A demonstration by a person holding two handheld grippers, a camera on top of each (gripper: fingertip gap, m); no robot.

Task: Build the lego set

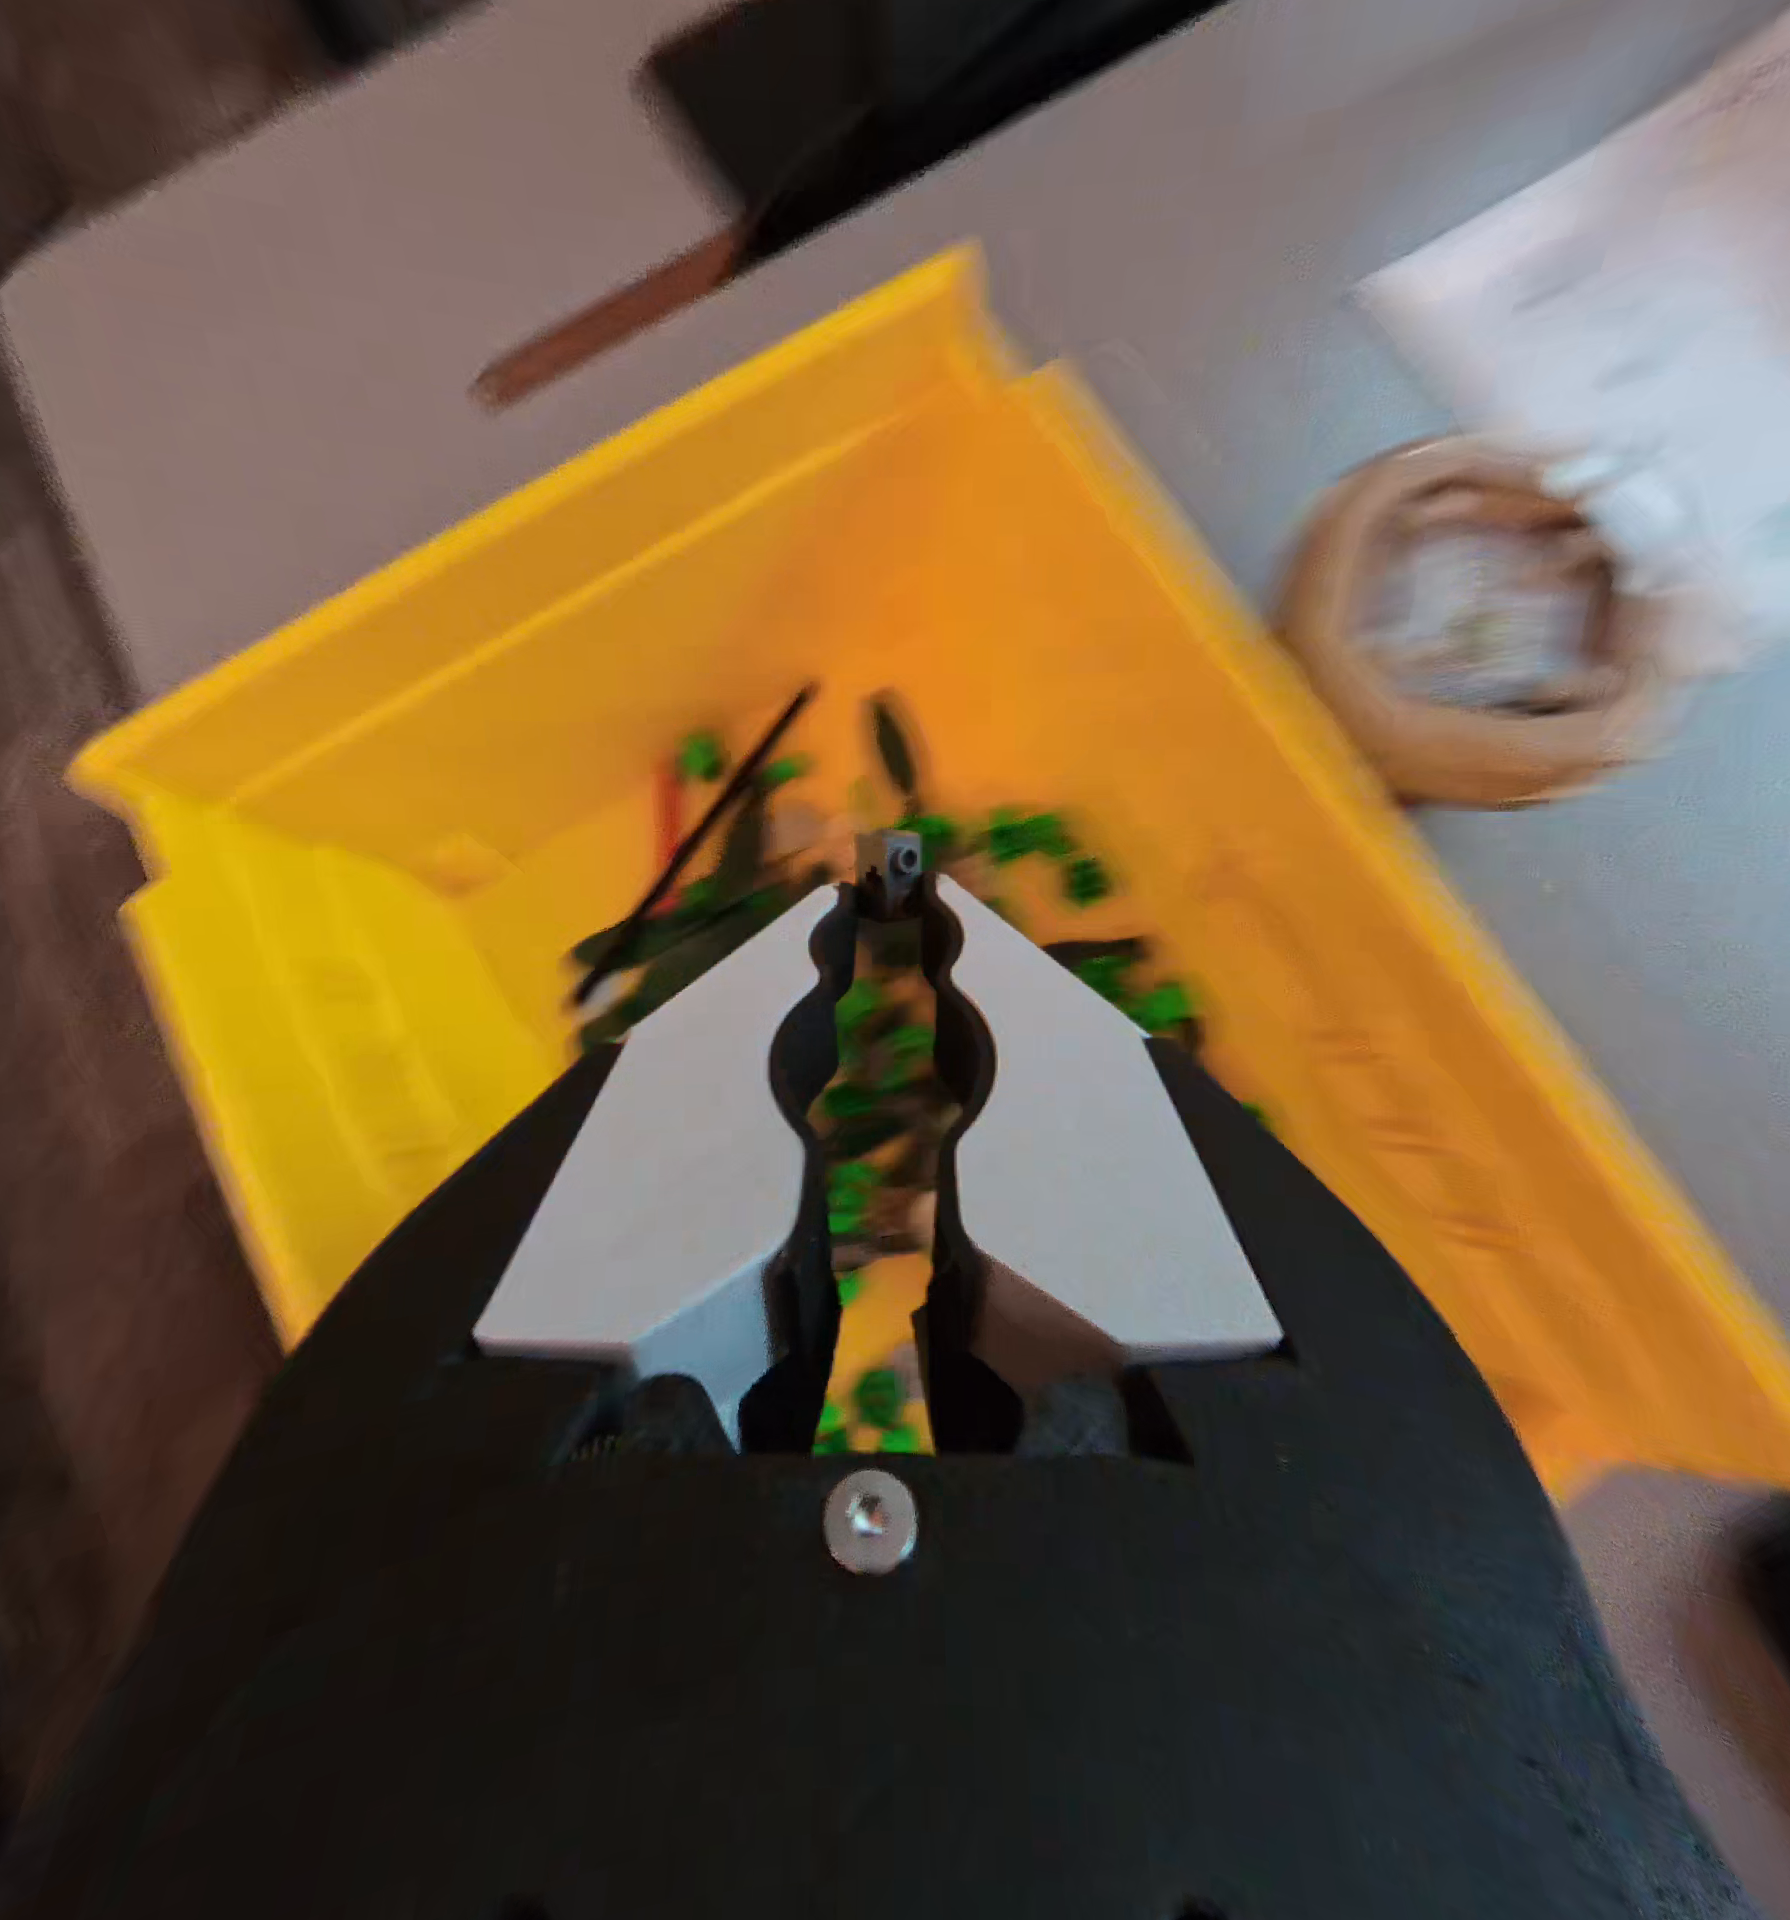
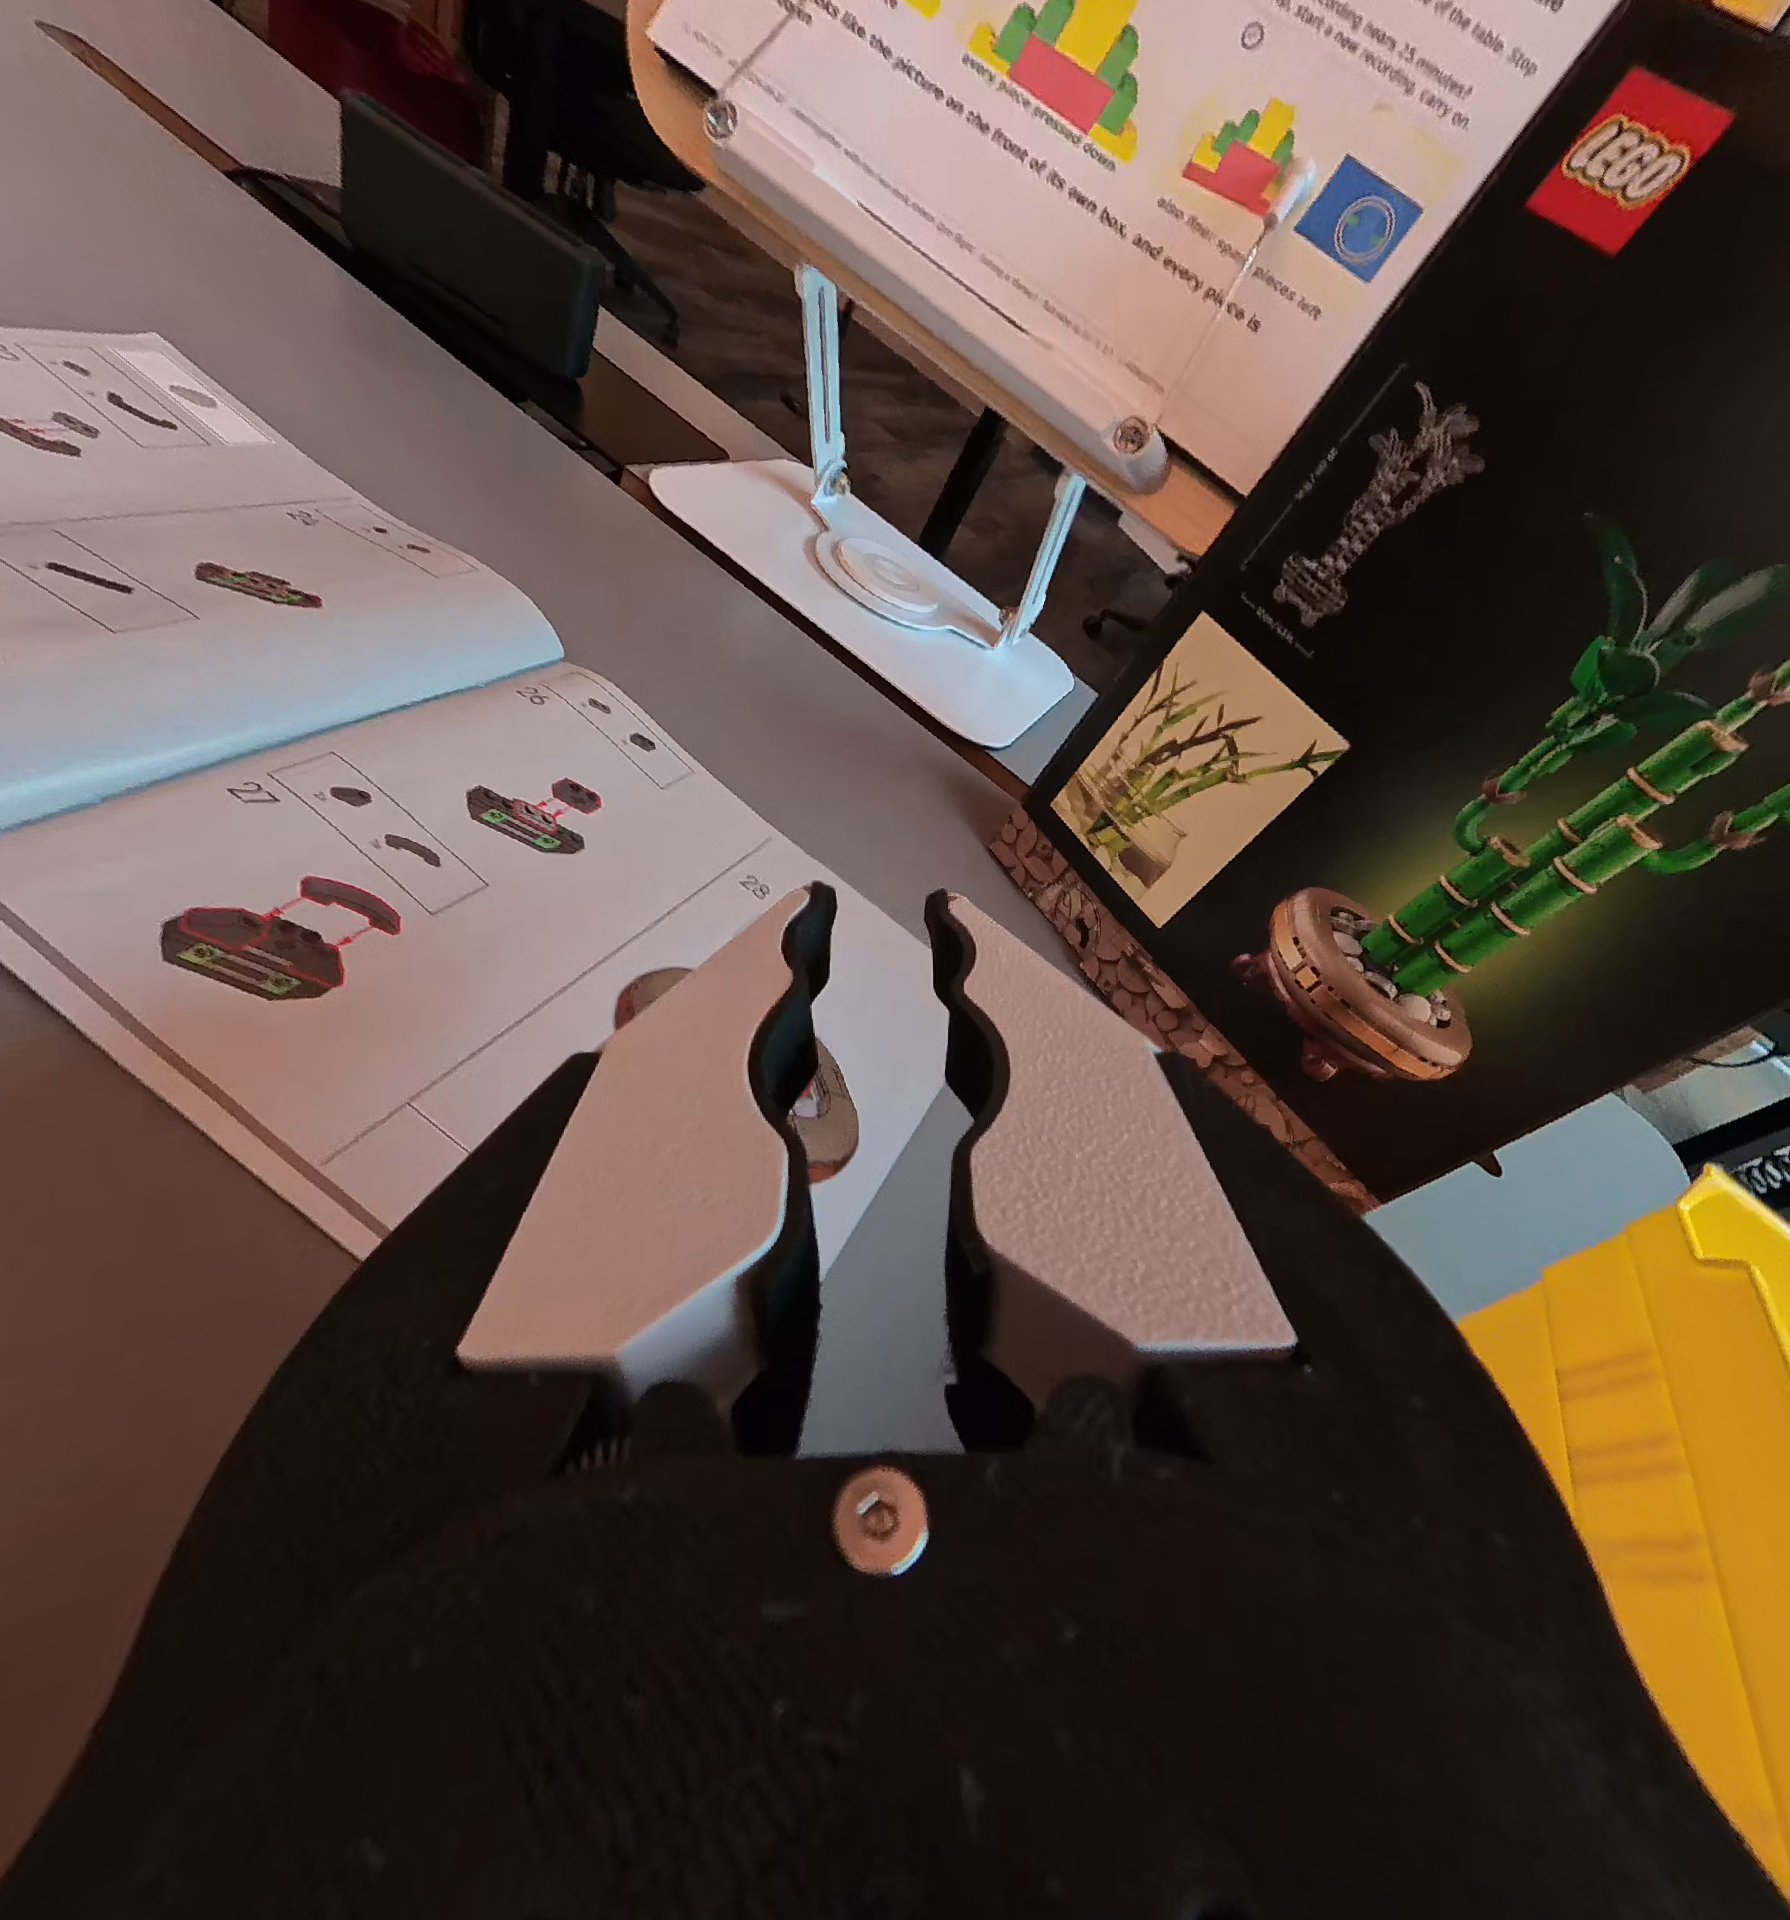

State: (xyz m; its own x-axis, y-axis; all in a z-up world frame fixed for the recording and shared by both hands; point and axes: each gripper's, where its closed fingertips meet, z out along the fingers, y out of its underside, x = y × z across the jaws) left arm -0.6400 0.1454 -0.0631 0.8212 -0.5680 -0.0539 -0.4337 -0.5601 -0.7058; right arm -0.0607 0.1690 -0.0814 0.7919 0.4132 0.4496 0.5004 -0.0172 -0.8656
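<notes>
In the left wrist view my left gripper (image 1: pixel 893 891) is shut on a small grey brick (image 1: pixel 889 864) with a side stud, held at the fingertips above a yellow bin (image 1: pixel 579 582). The bin holds several green and dark loose pieces (image 1: pixel 1026 842), blurred by motion. A round tan built base (image 1: pixel 1473 644) sits on the table right of the bin. In the right wrist view my right gripper (image 2: pixel 875 909) is open and empty, hovering over the open instruction booklet (image 2: pixel 278 727). A corner of the yellow bin (image 2: pixel 1701 1403) shows at the right.
The black set box (image 2: pixel 1493 623) stands upright right of the booklet. A white stand (image 2: pixel 870 582) holds a printed sheet (image 2: pixel 1078 156) behind it. The grey table edge (image 1: pixel 29 343) runs along the left, with dark floor beyond. The round tan built base (image 1: pixel 1473 644) is closer to my left gripper, around 15 cm from its tips; the right tips are 45 cm off.
</notes>
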